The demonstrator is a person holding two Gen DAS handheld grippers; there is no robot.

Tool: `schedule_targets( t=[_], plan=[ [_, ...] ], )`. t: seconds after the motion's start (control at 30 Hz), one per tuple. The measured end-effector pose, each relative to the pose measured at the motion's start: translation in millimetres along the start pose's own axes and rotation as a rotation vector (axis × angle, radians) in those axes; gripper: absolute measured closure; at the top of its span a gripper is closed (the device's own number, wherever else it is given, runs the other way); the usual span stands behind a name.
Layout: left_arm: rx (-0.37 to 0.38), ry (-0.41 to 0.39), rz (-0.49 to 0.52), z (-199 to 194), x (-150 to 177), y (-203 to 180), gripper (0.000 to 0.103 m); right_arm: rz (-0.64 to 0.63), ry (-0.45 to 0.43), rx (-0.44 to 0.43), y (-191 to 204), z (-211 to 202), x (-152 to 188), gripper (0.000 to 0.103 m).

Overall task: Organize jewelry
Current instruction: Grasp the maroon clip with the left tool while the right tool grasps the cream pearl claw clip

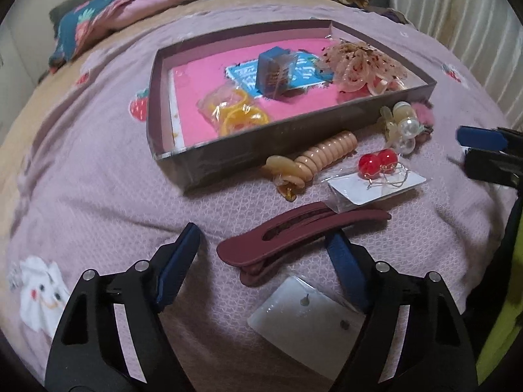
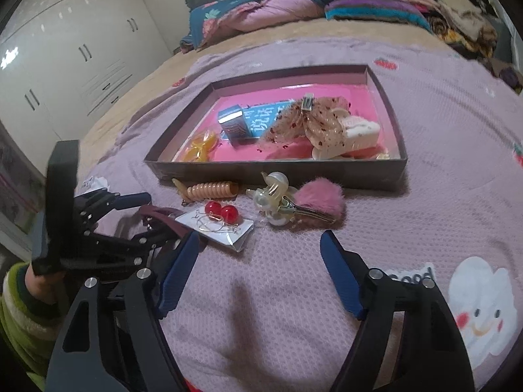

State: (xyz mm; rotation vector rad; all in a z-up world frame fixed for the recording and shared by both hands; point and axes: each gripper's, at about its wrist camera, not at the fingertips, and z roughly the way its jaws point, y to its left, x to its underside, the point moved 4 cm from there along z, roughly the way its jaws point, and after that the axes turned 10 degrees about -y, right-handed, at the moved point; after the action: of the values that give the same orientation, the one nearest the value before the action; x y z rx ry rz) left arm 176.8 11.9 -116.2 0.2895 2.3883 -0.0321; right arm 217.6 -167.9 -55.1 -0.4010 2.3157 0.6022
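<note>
1. Left gripper (image 1: 261, 261): jaws apart, nothing pressed between the blue pads. The blunt end of the maroon hair clip (image 1: 294, 238) lies on the bedspread between the fingertips; contact with the right pad cannot be confirmed.
2. A clear packet with stud earrings (image 1: 304, 313) lies just below the clip, nearest the camera, between the left gripper's fingers.
3. Right gripper (image 2: 260, 271): jaws apart and empty, only pink bedspread (image 2: 425, 179) between the pads.
4. Next out: red bead earrings (image 1: 376, 163) on a white card, its corner overlapping the maroon clip's tip.
5. Beside them, a peach spiral hair tie (image 1: 327, 153) just beside the tray's front wall.
6. To the right, a pearl claw clip (image 2: 274, 196) touching a pink furry clip (image 2: 322, 197), both near the tray's front wall.
7. Tray (image 2: 278, 171), dark-walled, pink floor: holds a bag of yellow hair ties (image 1: 235, 114), a blue box (image 1: 274, 68), a dotted mesh bow (image 2: 313, 117) and a cream clip (image 2: 356, 134).
8. Far: folded bedding (image 2: 261, 9) at the head of the bed; white wardrobe (image 2: 65, 49) at left.
</note>
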Motion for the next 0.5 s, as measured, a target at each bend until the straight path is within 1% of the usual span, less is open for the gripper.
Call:
schedule_targets(
  t=[0.07, 0.23, 0.3, 0.4, 0.43, 0.47, 0.5],
  plan=[
    [-0.005, -0.01, 0.017, -1, -3, 1, 0.031, 0.025, 0.014, 0.0, -2, 8, -1, 0.034],
    [0.004, -0.028, 0.064, 3, -11, 2, 0.031, 0.071, 0.047, -0.002, -3, 29, -4, 0.044],
    [0.022, -0.043, 0.095, 3, -14, -2, 0.031, 0.094, 0.05, 0.002, -3, 36, -5, 0.046],
    [0.064, -0.046, 0.115, 9, -17, -8, 0.031, 0.134, 0.031, 0.046, -7, 42, -7, 0.047],
    [0.082, -0.043, 0.111, 11, -17, -9, 0.035, 0.141, 0.025, 0.055, -8, 43, -7, 0.047],
    [0.099, -0.039, 0.107, 13, -16, -10, 0.046, 0.147, 0.02, 0.063, -9, 44, -8, 0.047],
    [0.121, -0.031, 0.098, 15, -15, -11, 0.052, 0.152, 0.02, 0.066, -9, 46, -8, 0.047]
  ],
)
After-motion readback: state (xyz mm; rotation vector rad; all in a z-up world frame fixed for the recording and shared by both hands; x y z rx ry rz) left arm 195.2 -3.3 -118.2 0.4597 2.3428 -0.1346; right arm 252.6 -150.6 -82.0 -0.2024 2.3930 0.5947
